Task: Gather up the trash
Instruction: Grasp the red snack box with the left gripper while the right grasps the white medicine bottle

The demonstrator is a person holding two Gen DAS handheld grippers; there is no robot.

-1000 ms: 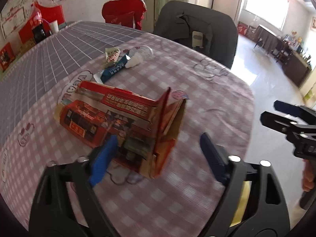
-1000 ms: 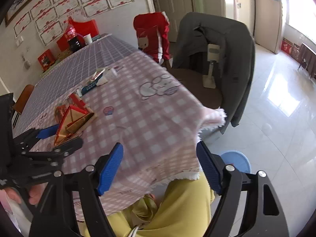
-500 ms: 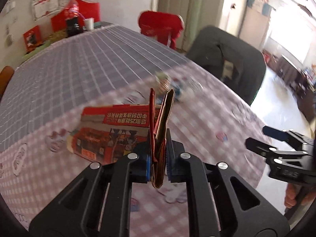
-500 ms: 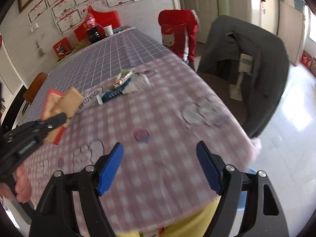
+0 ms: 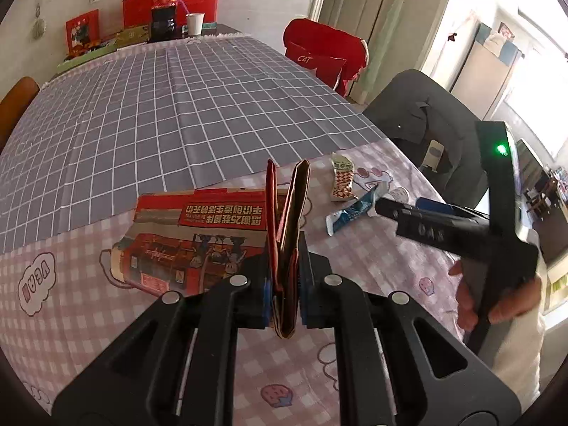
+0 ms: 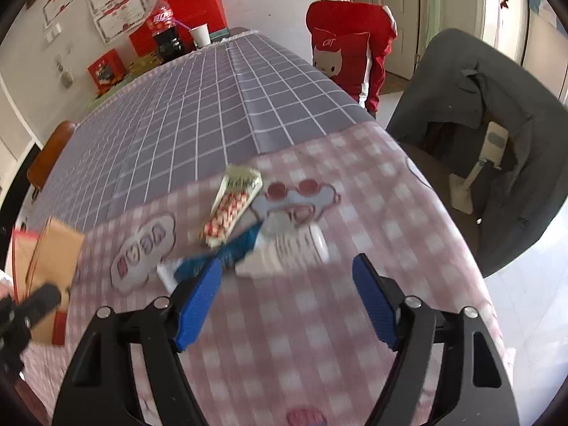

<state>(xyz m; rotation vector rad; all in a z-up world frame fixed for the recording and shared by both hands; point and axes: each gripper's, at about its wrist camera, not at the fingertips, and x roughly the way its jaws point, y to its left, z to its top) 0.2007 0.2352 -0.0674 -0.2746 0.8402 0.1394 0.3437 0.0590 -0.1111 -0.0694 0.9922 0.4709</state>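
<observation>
Trash, item one: the flattened red carton (image 5: 198, 238), printed side up, which you have pinched by its upright folded flaps between the blue pads (image 5: 267, 293) of your left gripper (image 5: 285, 293). Its jaws are pressed together on the cardboard. The carton's body lies out ahead of the gripper over the pink checked tablecloth (image 5: 71, 319); whether it rests on the cloth or hangs just clear cannot be told from here. In the right wrist view the same carton (image 6: 49, 259) shows at the far left edge, brown inner face towards you.

Item two: a red-and-white checked snack wrapper (image 6: 232, 209), lying flat on the pink cloth near where the grey grid tablecloth (image 6: 198, 106) begins.

Item three: a blue wrapper (image 6: 227, 252), just beside the checked one and touching its lower end.

Item four: a white crumpled packet (image 6: 284, 252) (blurred, so no detail can be read), touching the blue wrapper's right side.

Your right gripper (image 6: 287, 301) hangs above the pink cloth with its blue fingers (image 6: 197, 301) spread wide and nothing between them; the blue wrapper lies just beyond its left fingertip. From the left wrist view, the right gripper (image 5: 419, 209) reaches in over the same small pile.

Surroundings: a red-covered chair (image 6: 349, 49) and a dark-covered chair (image 6: 479, 124) at the table's right side, a cola bottle (image 5: 165, 7) and a paper cup (image 5: 195, 23) at the far end.
</observation>
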